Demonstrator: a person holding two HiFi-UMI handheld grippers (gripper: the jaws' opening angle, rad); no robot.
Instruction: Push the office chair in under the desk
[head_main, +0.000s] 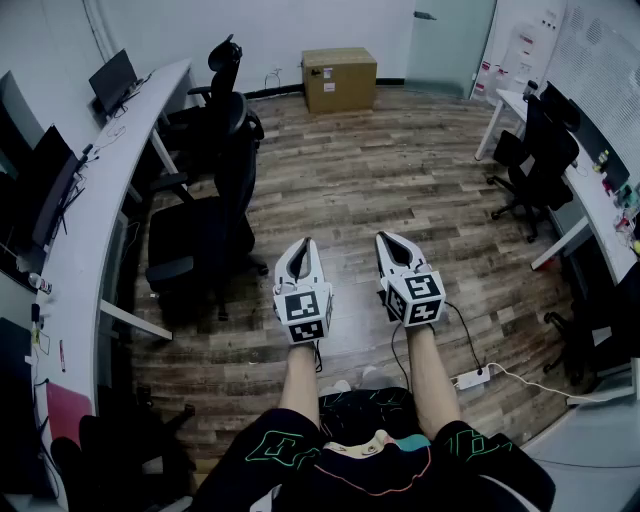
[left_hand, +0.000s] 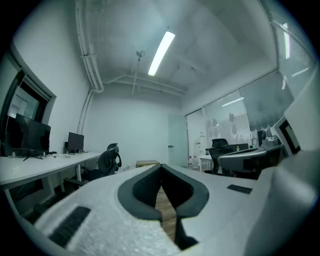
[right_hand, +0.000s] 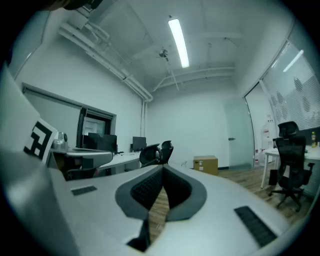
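From my head view, my left gripper and right gripper hover level over the wood floor, the office chair standing out from the long desk's edge, to their left; my left gripper view shows its jaws closed on nothing; my right gripper view shows the same, jaws together and empty.

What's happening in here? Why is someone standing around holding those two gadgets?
A person stands in an office with the left hand-held gripper and the right hand-held gripper, both shut, empty and held level. A black chair stands out from the long desk on the left, apart from both grippers. It has not been pushed in yet.
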